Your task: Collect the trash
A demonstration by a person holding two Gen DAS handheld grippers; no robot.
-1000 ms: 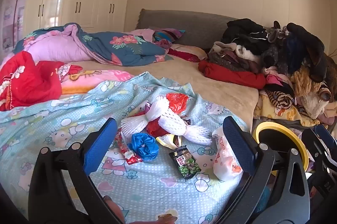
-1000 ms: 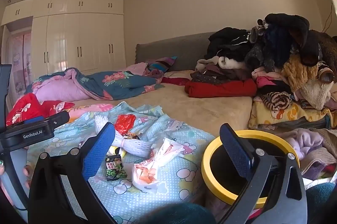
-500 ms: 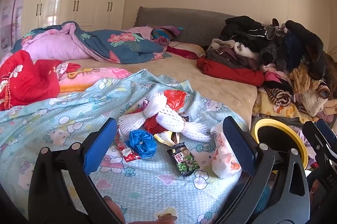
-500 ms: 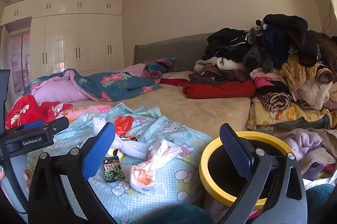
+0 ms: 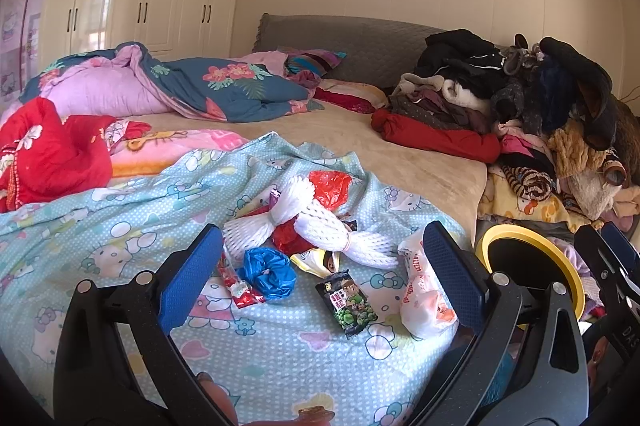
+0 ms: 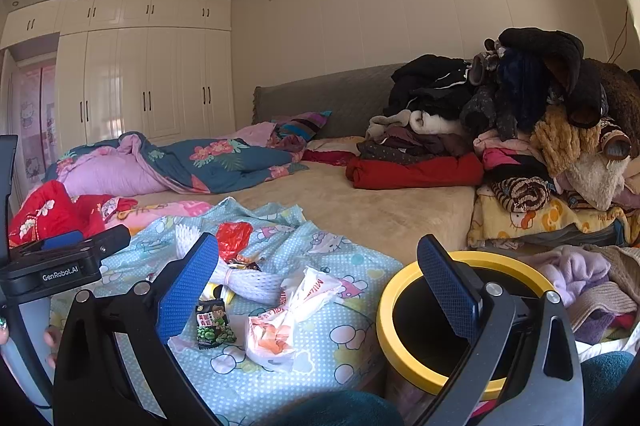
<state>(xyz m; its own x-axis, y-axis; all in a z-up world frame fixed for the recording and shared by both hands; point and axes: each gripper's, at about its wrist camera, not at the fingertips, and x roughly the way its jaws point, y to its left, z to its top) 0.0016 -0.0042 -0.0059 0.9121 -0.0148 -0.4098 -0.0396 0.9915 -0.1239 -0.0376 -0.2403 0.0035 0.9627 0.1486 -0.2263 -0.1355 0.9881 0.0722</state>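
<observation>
Trash lies in a heap on the light blue cartoon sheet (image 5: 120, 226) of the bed: white foam netting (image 5: 320, 226), a red plastic bag (image 5: 330, 181), a crumpled blue bag (image 5: 266, 270), a dark green snack packet (image 5: 348, 302) and a white-and-orange plastic bag (image 5: 424, 302). My left gripper (image 5: 320, 274) is open, held just short of the heap. My right gripper (image 6: 316, 286) is open too, with the white-and-orange bag (image 6: 280, 326) and snack packet (image 6: 212, 322) between its fingers in the view. A yellow-rimmed black bin (image 6: 404, 338) stands beside the bed on the right.
A tall pile of clothes (image 5: 540, 113) fills the right side of the bed. A blue floral quilt (image 5: 208, 85) and a red blanket (image 5: 48, 149) lie at the far left. White wardrobes (image 6: 140, 81) stand behind. The left gripper's body (image 6: 56, 266) shows at the right wrist view's left edge.
Both grippers have drifted slightly lower and closer to the trash heap; the scene shifted a little upward in both views. Nothing was grasped.
</observation>
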